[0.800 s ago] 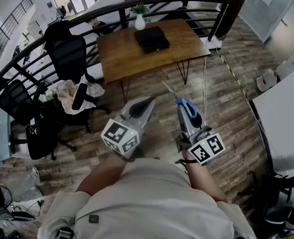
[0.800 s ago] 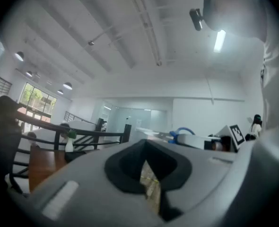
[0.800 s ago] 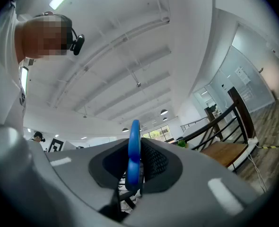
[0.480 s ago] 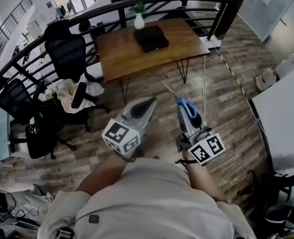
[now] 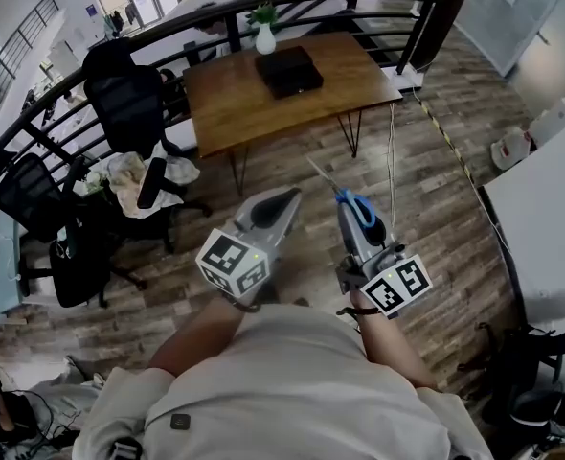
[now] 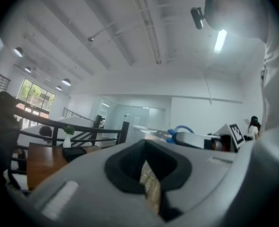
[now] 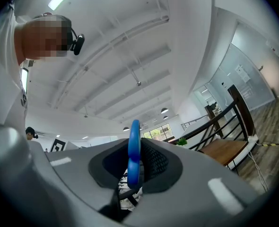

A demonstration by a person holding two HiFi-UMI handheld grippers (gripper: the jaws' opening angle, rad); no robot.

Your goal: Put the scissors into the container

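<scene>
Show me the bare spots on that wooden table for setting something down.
The wooden table is bare over its left half, from the left edge to the black box, and along the front edge to the right corner. Crowded: back middle, where the white vase stands behind the box.

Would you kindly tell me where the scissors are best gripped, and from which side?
Grip the scissors by their blue handle loops, coming from the handle end, as the right gripper holds them now. The loops sit flat between its jaws, and the thin blades point away from the person.
</scene>
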